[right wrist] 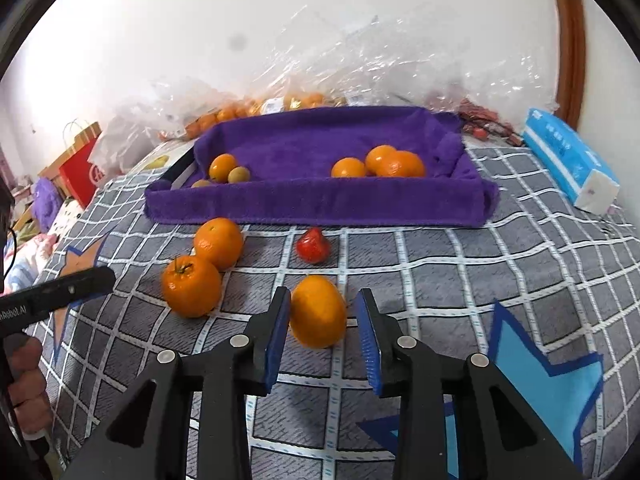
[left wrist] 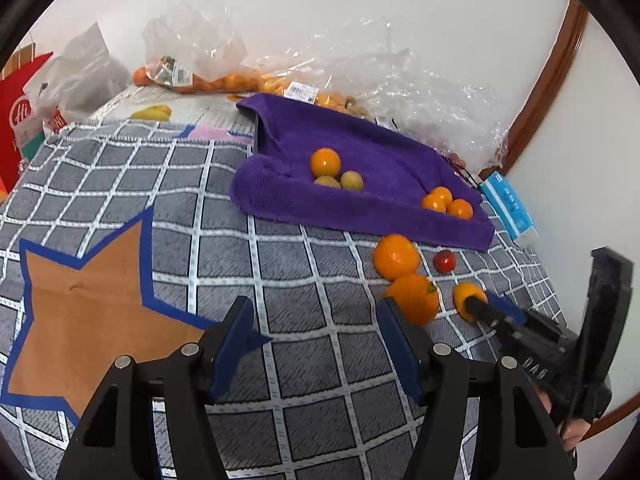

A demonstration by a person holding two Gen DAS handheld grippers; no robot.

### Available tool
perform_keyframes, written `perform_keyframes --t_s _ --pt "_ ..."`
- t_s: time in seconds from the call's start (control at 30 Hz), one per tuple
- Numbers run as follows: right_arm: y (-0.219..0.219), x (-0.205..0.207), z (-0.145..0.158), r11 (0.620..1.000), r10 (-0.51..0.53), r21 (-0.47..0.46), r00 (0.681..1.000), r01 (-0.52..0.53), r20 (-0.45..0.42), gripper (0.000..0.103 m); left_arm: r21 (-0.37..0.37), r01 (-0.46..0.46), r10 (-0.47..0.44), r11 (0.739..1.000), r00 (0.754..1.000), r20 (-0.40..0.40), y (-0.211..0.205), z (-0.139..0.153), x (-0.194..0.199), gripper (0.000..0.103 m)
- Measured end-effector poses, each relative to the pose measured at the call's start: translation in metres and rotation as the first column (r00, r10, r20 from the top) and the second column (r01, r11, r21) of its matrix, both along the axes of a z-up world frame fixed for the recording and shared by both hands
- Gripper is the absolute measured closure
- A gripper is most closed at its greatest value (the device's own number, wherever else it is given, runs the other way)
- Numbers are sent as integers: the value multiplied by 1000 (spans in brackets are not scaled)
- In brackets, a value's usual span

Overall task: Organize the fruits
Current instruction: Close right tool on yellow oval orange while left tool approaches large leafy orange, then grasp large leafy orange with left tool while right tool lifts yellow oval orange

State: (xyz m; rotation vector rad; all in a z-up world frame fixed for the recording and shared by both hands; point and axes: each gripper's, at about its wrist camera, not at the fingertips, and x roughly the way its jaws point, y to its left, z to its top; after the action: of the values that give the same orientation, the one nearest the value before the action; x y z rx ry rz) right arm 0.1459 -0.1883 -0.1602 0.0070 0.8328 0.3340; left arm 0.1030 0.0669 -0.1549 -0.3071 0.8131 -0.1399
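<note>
Two blue pads of the right gripper [right wrist: 323, 294] flank a loose orange [right wrist: 318, 312] lying on the checked bedspread [right wrist: 440, 272], low in the middle of the right wrist view. The left-hand pad sits against the fruit, while the right-hand pad stands clear with a strip of cloth showing between, so the jaws are released rather than clamped.

Just to the upper left lie two more oranges, a stalked orange [right wrist: 191, 286] and a plain orange [right wrist: 219, 242], touching each other. A small red fruit [right wrist: 313, 246] sits alone above the gripper.

Beyond these, across the middle of the frame, is a tray lined with a purple towel [right wrist: 320, 204]. It holds three oranges [right wrist: 378, 164] bunched at its right end, and one small orange [right wrist: 222, 166] with yellowish fruits [right wrist: 239, 175] at its left end.

A blue tissue pack [right wrist: 568, 164] lies at the right, and clear plastic bags [right wrist: 360, 60] are heaped along the wall.

In its own view, the left gripper [left wrist: 318, 332] hangs spread wide with nothing between its pads, its right-hand finger tip just in front of the stalked orange.
</note>
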Motion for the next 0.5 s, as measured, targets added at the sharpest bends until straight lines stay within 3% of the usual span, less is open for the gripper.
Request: perform_keyframes --t_s 0.1,0.2,0.27,0.37,0.5 --pt "10 6 -7 999 19 -44 999 -21 -43 71 7 13 -13 1000 1000 -11 -5 0 3 41" --pt "1 -1 0 1000 2 -4 1000 -2 7 71 41 46 -45 998 999 -11 -21 -1 6 41" --pt "-14 -6 4 998 -49 32 998 48 39 71 73 77 -76 994 997 -12 -35 0 8 41" --pt "-34 -4 4 992 -129 12 991 129 45 71 117 122 -123 986 992 1 -60 0 12 41" --pt "-56 -3 2 984 -170 60 985 168 28 71 140 148 -147 979 989 -22 -84 -6 26 41"
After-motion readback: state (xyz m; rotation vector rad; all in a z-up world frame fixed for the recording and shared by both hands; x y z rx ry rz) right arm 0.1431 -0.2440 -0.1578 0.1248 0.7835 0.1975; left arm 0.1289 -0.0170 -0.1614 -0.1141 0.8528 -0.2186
